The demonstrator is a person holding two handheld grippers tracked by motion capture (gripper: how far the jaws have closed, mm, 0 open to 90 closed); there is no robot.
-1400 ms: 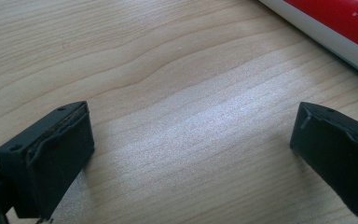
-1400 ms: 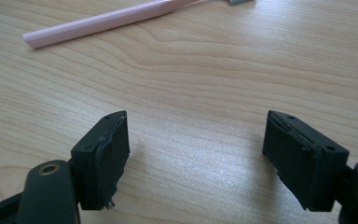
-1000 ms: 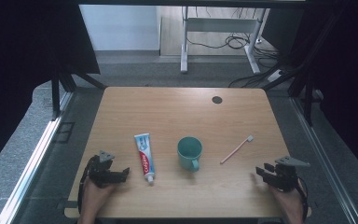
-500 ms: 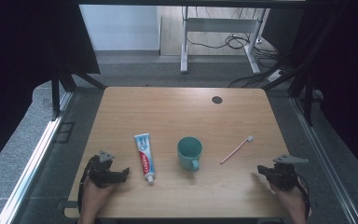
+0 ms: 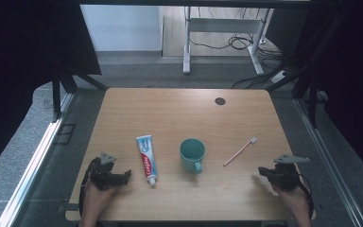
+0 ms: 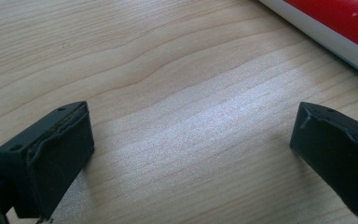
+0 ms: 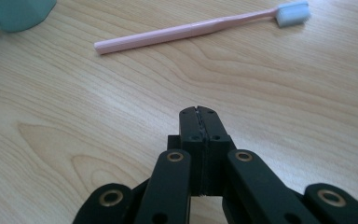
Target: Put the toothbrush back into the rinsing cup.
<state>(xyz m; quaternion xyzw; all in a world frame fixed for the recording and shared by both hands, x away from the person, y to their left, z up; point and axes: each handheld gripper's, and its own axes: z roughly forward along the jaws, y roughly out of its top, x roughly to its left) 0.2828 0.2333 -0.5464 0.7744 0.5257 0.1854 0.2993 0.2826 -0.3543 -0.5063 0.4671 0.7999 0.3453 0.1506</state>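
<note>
The right tool (image 5: 266, 172) rests low on the counter (image 5: 179, 109) at its near right corner, jaws pressed flat together with nothing between them; they have just been closing, on empty air. In the right gripper view the shut tips (image 7: 199, 112) point toward the pink toothbrush (image 7: 200, 29), which lies straight ahead at twelve o'clock, well apart from them.

In the high view the toothbrush (image 5: 240, 151) lies at about ten o'clock from the right tool. Its long axis runs diagonally, the handle end toward the near middle of the counter and the white bristle head up at two o'clock. Across the right tool's line of sight, that axis lies nearly broadside, head to the right, which would suit a pinch across the handle once the jaws open again.

The teal cup (image 5: 192, 154) stands at nine o'clock from the toothbrush, near it but not touching. The toothpaste tube (image 5: 146, 158) lies beyond the cup, cap toward the near edge.

The left tool (image 5: 123, 177) sits at the near left corner, jaws spread wide and empty, with the toothpaste tube (image 6: 335, 28) just beside it at about two o'clock.

By my reading, the right hand is the nearer one to the toothbrush, and the left to the tube.
</note>
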